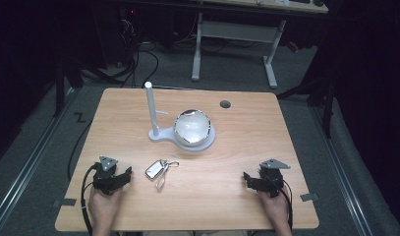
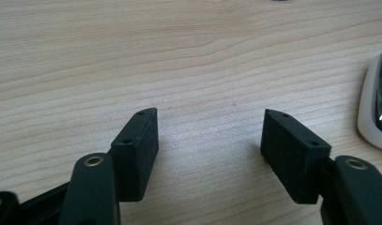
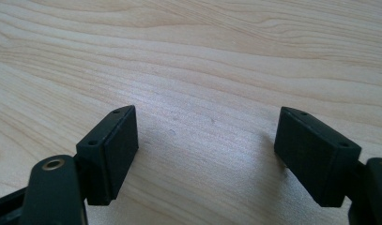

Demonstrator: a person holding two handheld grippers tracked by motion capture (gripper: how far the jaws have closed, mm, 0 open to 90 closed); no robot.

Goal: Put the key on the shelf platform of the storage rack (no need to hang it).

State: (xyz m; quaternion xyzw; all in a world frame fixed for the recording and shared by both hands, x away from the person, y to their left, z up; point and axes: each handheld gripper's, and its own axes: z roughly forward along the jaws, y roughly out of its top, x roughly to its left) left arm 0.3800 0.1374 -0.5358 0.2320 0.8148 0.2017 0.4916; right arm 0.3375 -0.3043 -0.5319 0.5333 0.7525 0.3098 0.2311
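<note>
High view above the table (image 1: 237, 147), facing forward and down; both gripper views close over its wood.

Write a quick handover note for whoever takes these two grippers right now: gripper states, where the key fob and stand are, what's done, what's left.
Left gripper: open, empty, resting on the table near its front left edge.
Right gripper: open, empty, near the front right edge.
Key fob with its ring lies flat just to the right of the left gripper, untouched.
White stand with an upright post and a shiny bowl on its base sits mid-table.
Done: nothing yet.
Left: probably pick up the fob with the left gripper and take it to the stand.
</note>
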